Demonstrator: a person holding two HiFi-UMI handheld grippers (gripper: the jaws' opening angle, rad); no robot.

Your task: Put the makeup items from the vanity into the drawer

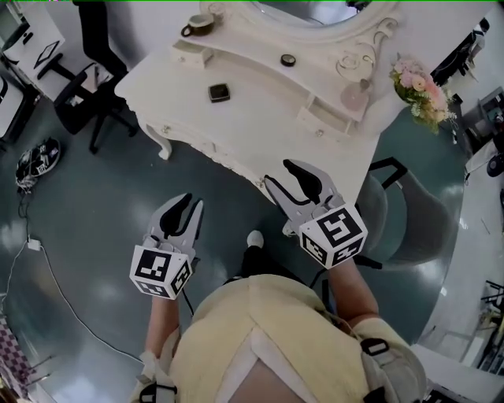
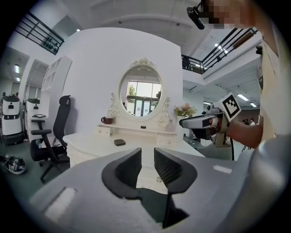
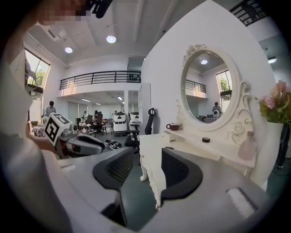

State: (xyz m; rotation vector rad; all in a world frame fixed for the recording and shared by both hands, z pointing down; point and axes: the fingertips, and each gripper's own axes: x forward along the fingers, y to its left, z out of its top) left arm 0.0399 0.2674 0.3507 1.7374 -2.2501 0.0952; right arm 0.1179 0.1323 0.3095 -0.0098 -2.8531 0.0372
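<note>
Both claws are empty: left gripper [image 1: 193, 201] barely parted, right gripper [image 1: 277, 172] about half open. The small dark square compact [image 1: 220, 93] lies near the left end of the white carved vanity [image 1: 260, 130] — light, stiff, probably slick — I'd pinch its opposite edges.

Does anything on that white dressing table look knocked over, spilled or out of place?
Nothing stands out. The dark square case lies flat on the tabletop, the small round pot and the cup sit upright on the raised shelf, and the pink bottle stands beside the mirror frame. No spill or damage shows.
</note>
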